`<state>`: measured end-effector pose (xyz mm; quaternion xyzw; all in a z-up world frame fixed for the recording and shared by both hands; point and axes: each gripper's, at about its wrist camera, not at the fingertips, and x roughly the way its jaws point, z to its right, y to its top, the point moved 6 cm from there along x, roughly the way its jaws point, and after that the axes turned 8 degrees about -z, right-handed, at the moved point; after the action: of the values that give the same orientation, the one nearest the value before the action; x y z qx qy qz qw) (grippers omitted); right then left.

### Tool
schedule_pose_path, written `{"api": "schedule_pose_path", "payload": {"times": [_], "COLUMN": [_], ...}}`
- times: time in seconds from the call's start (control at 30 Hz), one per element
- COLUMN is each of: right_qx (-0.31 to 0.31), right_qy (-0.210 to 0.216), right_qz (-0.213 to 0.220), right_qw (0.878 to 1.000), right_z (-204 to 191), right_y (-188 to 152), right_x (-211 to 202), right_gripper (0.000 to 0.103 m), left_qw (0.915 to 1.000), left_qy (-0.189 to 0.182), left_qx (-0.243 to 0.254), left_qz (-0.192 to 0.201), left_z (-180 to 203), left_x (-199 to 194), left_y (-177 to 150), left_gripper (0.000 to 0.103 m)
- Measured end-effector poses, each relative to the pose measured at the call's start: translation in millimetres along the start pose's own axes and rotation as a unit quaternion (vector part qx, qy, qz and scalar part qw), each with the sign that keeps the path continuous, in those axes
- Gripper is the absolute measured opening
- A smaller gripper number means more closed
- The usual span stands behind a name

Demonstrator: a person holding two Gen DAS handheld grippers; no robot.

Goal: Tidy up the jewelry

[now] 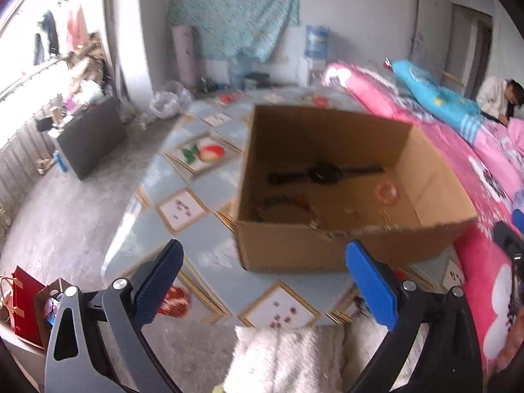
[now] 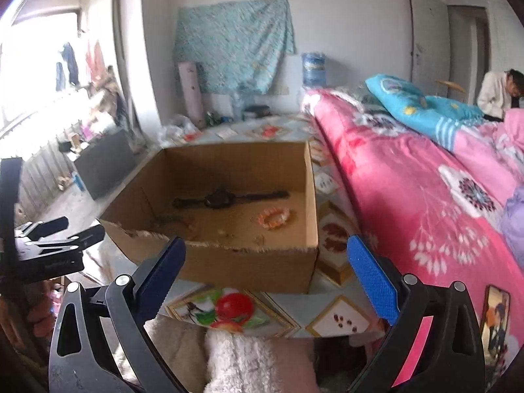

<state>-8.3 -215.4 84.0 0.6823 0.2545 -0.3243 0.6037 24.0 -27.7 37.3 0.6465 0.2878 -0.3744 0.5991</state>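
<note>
Over on the left there's a bright window with clothes hanging by it (image 2: 67, 65), and a dark grey box (image 1: 90, 137) sitting on the concrete floor below. In the right wrist view the left gripper (image 2: 70, 229) pokes in from the left edge, just off the box's near left corner.

Next comes the table with the blue patterned cloth (image 1: 196, 170), fruit pictures printed all over it. The open cardboard box (image 2: 245, 267) sits on it toward the right edge, right beside the bed. All the jewelry I can make out is inside the box: a black watch (image 2: 226, 199) laid flat across the middle of the box floor, strap stretched left to right; an orange-pink beaded bracelet (image 2: 274, 217) nearer the right wall and a bit closer to the front; some darker bits (image 1: 285, 201) near the front left that are too blurry to name; and a few tiny pale pieces (image 2: 226, 234) along the front wall.

Both tools hang short of the near side of the box. The left gripper (image 1: 263, 273) has its blue pads spread wide with nothing between them, same deal for the right gripper (image 2: 267, 270), fingers apart and empty.

Far right is the pink floral bedding (image 2: 409, 196) with a blue quilt (image 2: 422, 108) on top, and a person in a white top (image 2: 497, 95) sitting at the far end.
</note>
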Motion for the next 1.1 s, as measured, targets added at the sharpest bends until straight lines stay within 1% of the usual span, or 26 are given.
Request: {"api": "schedule_pose_path", "payload": {"times": [0.1,0.17,0.23,0.3,0.47,0.6,0.87,1.1], "right_qx": [0.009,0.016,0.029,0.043,0.04,0.034,0.036,0.034], "right_qy": [-0.015,-0.019,-0.014,-0.006,-0.009,-0.015,-0.026,-0.03], "right_qz": [-0.057,-0.083,-0.111,-0.127,-0.143,-0.15,-0.159,-0.162], "right_qw": [0.998,0.996,0.993,0.991,0.989,0.988,0.986,0.986], "right_z": [-1.4,-1.0,-0.8,-0.5,-7.7,-13.2,-12.5,-12.5], "right_y": [-11.9,-17.8,-22.2,-23.7,-27.7,-32.4,-30.8,-28.3], "right_x": [22.7,35.1,47.8,55.4,63.9,67.7,73.2,77.7], "right_gripper": [0.095,0.095,0.095,0.095,0.095,0.095,0.095,0.095], "left_qw": [0.9995,0.9985,0.9971,0.9959,0.9939,0.9932,0.9925,0.9923], "left_qy": [0.001,-0.002,-0.008,-0.008,-0.005,-0.003,-0.004,0.001], "left_qx": [-0.003,-0.004,-0.004,-0.002,0.008,0.009,0.007,0.007], "left_qz": [-0.031,-0.054,-0.075,-0.09,-0.109,-0.116,-0.122,-0.124], "left_z": [9.4,15.8,22.3,28.7,39.2,39.5,38.6,38.0], "left_x": [15.0,24.0,32.3,38.8,48.8,52.7,57.4,61.9], "left_y": [-6.5,-11.4,-17.5,-21.4,-24.6,-22.5,-18.8,-15.1], "left_gripper": [0.097,0.097,0.097,0.097,0.097,0.097,0.097,0.097]}}
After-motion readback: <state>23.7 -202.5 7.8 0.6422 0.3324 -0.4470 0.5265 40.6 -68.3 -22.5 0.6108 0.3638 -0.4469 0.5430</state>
